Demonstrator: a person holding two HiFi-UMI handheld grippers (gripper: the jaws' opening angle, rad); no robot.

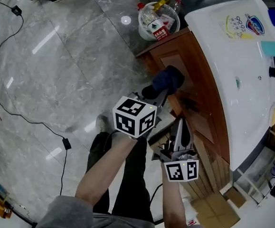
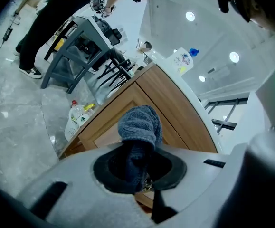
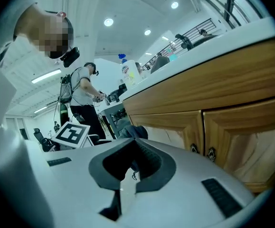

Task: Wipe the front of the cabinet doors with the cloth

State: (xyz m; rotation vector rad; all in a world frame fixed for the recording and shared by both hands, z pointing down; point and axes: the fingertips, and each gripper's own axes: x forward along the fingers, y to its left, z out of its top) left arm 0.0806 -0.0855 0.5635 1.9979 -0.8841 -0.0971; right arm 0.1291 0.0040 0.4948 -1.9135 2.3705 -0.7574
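Wiping step is on: the left gripper (image 1: 157,94) is clamped on the dark blue cloth (image 1: 168,79), w/ the bunched end sticking out past the jaws and pressed to the wooden cabinet door (image 1: 176,60) (or right at it; contact is hard to confirm) near the cabinet's far end, under the white counter (image 1: 237,56). The right gripper (image 1: 180,126) hangs low beside the nearer doors, jaws drawn together w/ nothing btwn them, so it looks idle. Judging by position, only the end door is being covered, and most of the front is prob. left to do. Next move calls for steady pressure and strokes across the panel, then working along to the other doors. The wad is small vs. the door, so several passes are likely. In the way: the small dark knobs (image 3: 211,153) where two doors meet could snag the cloth, and the right gripper sits just in front of doors not yet wiped, so it may need to shift. Around: a bin (image 1: 143,28) of bottles on the floor just past the cabinet's end, a soap bottle (image 2: 182,61) on the counter, cables (image 1: 66,143) across the floor well apart, and another person (image 3: 82,99) in the bg.
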